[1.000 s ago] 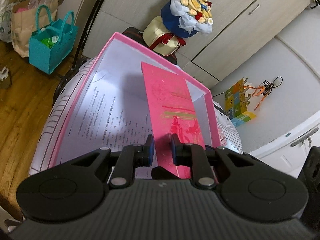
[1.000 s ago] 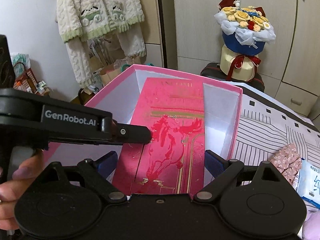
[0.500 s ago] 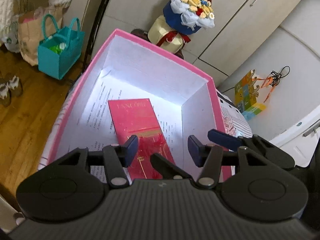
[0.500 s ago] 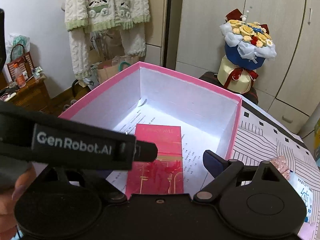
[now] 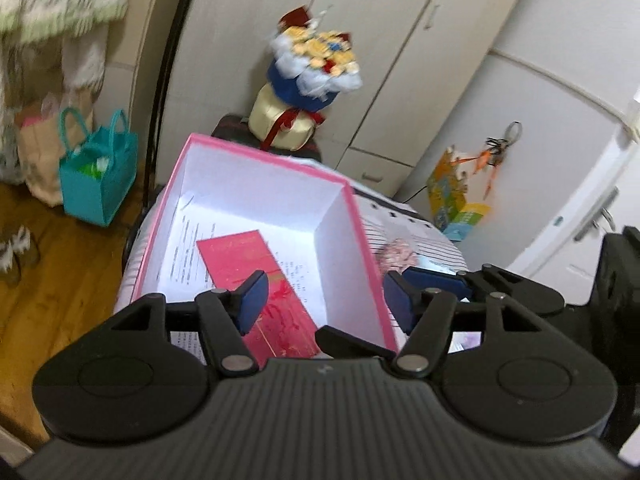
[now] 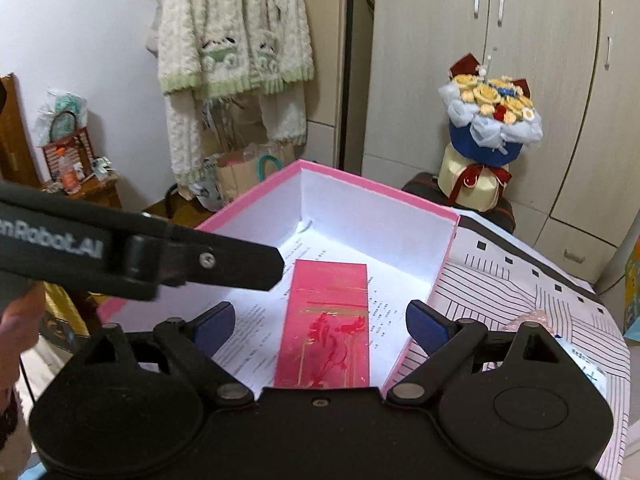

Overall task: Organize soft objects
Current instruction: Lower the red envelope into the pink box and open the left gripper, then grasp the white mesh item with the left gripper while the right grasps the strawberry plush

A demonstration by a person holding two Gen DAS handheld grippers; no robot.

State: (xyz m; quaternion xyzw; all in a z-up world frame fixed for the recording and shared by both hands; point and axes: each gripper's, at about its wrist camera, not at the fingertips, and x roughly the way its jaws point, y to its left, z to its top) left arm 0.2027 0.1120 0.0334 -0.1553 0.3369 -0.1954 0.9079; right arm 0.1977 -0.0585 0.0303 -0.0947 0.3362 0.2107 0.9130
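A red envelope with a gold horse print (image 6: 326, 320) lies flat on printed papers inside the pink-rimmed white box (image 6: 376, 192); the envelope (image 5: 256, 276) and the box (image 5: 280, 160) also show in the left wrist view. My left gripper (image 5: 324, 300) is open and empty above the box's near right corner. My right gripper (image 6: 320, 322) is open and empty above the envelope. A pink floral soft item (image 5: 396, 254) lies on the striped cover right of the box; it also shows in the right wrist view (image 6: 528, 320).
A flower bouquet (image 6: 490, 120) stands on a dark stool behind the box. A tissue pack (image 6: 580, 360) lies at the right. A teal bag (image 5: 98, 176) sits on the wooden floor at left. Clothes (image 6: 232, 40) hang on the wall. Cupboards stand behind.
My left gripper let go of the red envelope, which dropped flat into the box. Both grippers have pulled back and up, and the left one opened wider.
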